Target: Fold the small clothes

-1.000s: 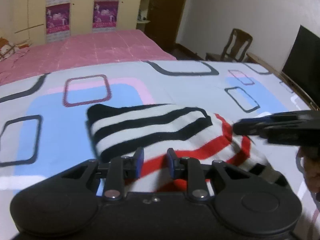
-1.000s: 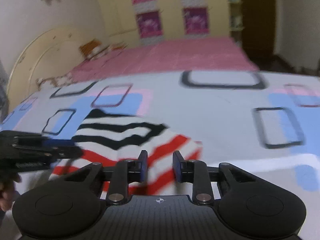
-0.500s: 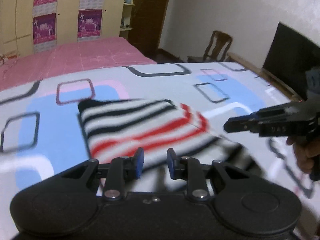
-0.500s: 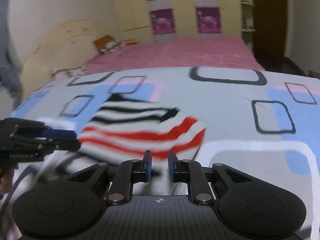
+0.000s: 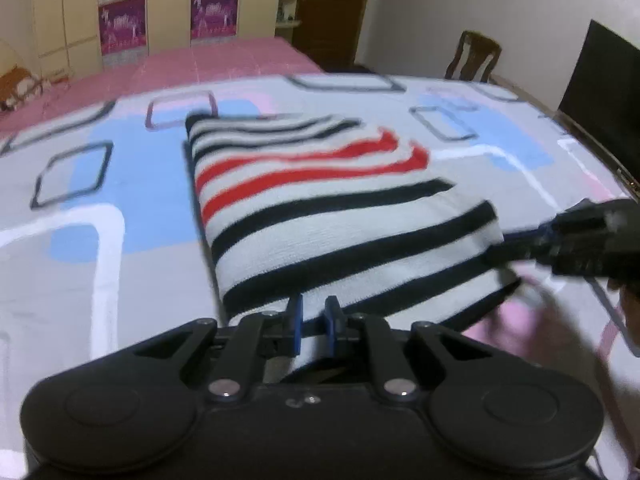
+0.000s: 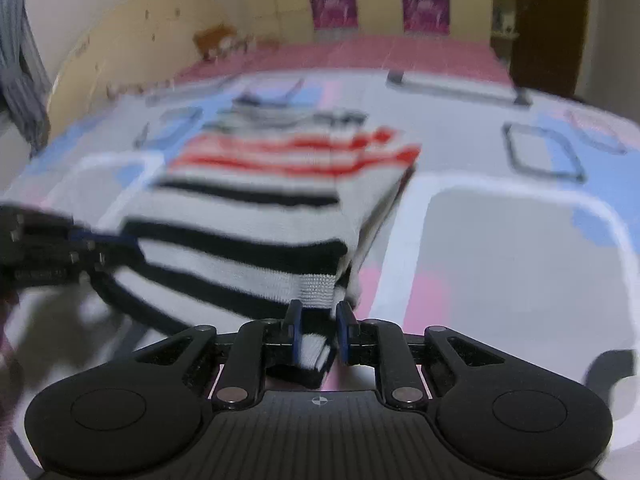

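sweater (image 5: 320, 208): folded, striped blk/white/red, mid bed sheet (image 5: 120, 264); long axis runs near edge to far, red bands at far end.
left gripper (image 5: 313, 322): clamped on near hem.
right gripper (image 6: 318, 330): clamped on near corner.
change: 0.5 s ago black stripes lay far, red nearer; now black nearest.
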A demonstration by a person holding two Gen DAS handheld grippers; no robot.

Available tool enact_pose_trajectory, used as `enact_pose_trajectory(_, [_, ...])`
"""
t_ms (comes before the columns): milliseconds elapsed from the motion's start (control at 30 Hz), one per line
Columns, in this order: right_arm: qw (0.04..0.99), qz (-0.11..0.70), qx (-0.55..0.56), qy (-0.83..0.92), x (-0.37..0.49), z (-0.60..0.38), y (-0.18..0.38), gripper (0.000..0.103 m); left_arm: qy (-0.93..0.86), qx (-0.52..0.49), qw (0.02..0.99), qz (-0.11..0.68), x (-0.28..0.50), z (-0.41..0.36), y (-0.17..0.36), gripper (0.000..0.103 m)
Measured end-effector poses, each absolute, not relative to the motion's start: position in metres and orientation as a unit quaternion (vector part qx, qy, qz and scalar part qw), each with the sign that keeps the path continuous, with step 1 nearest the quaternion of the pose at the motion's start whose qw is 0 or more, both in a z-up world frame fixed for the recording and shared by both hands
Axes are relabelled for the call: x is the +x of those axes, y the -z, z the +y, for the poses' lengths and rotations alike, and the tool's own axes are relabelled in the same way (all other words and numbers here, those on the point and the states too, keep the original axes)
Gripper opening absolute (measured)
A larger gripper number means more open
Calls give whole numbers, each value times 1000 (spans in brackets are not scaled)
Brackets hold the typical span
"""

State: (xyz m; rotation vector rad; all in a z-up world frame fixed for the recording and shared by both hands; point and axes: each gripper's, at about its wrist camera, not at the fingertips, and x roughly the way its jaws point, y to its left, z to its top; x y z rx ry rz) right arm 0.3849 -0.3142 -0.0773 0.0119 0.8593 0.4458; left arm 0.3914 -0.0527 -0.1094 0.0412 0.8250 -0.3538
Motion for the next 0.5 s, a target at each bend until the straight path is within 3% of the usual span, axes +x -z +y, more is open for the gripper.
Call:
enact_pose_trajectory(200, [908,351,-13,-228,380,-308,45,17,146,17,902,406,382,-49,110,14])
enact_pose_trajectory(367, [880,430,-30,-200,404,-297,100,17,116,7,899,423,386,-50,125,14])
enact_pose_trajectory(500, [884,426,-13,-190,401,-297,101,17,107,2,902,418,384,-47,125,14])
